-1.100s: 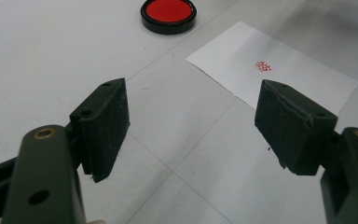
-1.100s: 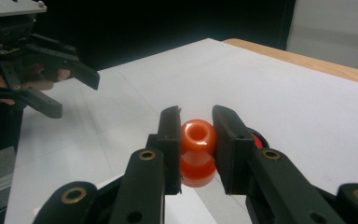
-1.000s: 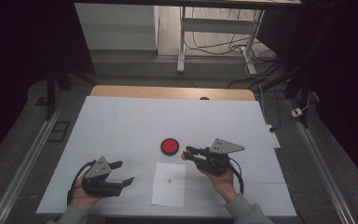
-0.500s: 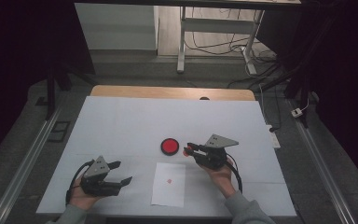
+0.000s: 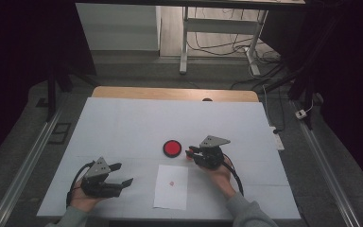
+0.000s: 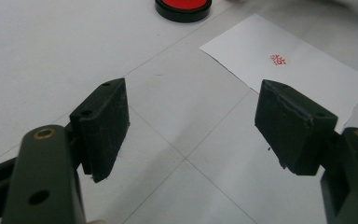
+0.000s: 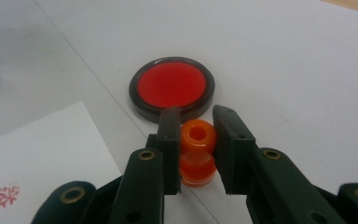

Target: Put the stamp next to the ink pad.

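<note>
Right gripper (image 5: 189,152) is clamped on an orange stamp (image 7: 196,151), its two black jaws pressing the stamp's narrow waist from either side. In the right gripper view the stamp stands upright between the pads, its hollow round top facing the camera and its wider base low, close over the white table (image 5: 123,123). Just beyond it lies the ink pad (image 7: 171,87), a round black dish with a red face; the left jaw's tip overlaps the dish's near rim in that view, though whether they touch cannot be told. From the high view the gripper sits just right of the ink pad (image 5: 172,148), with the paper (image 5: 171,187) near and below it, bearing a small red print (image 5: 171,183) at its middle. Left gripper (image 5: 123,174) rests on the table well to the left, held in a hand (image 5: 82,201), its jaws wide apart with nothing between them; its own view looks across bare table toward the paper (image 6: 289,70).
</note>
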